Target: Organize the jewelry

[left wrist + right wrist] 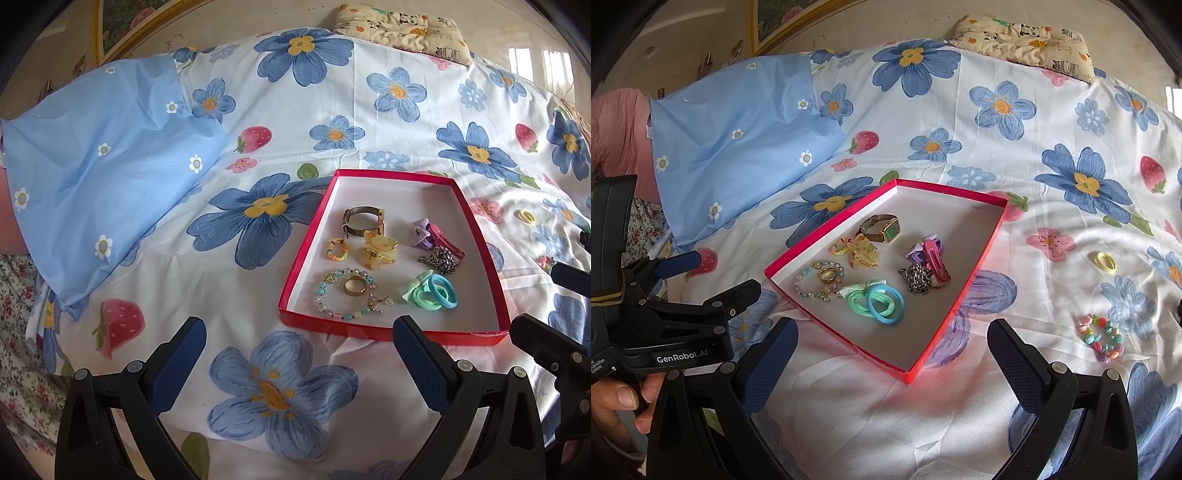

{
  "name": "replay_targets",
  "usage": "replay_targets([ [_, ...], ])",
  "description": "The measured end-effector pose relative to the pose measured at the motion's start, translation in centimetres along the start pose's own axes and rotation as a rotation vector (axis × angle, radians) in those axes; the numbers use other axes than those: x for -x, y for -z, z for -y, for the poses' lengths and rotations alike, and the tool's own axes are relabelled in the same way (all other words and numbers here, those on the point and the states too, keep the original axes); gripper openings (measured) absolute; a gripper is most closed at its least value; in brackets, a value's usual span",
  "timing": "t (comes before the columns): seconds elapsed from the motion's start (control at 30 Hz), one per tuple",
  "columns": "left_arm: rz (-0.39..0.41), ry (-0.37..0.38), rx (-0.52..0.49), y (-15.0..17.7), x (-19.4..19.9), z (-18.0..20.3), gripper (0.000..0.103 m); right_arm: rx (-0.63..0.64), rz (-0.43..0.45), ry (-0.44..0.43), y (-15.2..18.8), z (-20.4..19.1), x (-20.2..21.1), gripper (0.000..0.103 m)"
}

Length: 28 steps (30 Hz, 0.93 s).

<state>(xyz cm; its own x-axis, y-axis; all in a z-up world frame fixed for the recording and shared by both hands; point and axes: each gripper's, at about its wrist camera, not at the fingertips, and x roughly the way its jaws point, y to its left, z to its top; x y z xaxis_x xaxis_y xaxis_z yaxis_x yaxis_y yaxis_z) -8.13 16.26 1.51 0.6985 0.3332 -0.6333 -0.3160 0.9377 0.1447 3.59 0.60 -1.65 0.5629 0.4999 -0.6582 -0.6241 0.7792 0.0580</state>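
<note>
A red box lid (491,273) (975,273) lies on the flowered bedspread and holds a watch (882,229), a yellow claw clip (378,251), a beaded bracelet with a gold ring (356,286), green and blue hair ties (882,301), a chain (918,278) and pink and purple clips (934,258). A yellow hair tie (1102,262) and a colourful bead bracelet (1102,338) lie loose on the sheet to the right of the box. My left gripper (299,343) is open and empty, just before the box's near edge. My right gripper (892,354) is open and empty over the box's near corner.
A blue pillow (103,184) lies to the left. A small panda-print cushion (1027,40) sits at the far edge of the bed. The bedspread (280,398) spreads out all round the box. The left gripper's body shows at the left of the right wrist view (665,321).
</note>
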Motion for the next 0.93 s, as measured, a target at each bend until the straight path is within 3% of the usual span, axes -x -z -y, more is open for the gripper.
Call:
replay_targets([
  [0.93, -0.021, 0.005, -0.005, -0.26, -0.75, 0.42, 0.102, -0.015, -0.007, -0.003, 0.27, 0.59, -0.33, 0.103],
])
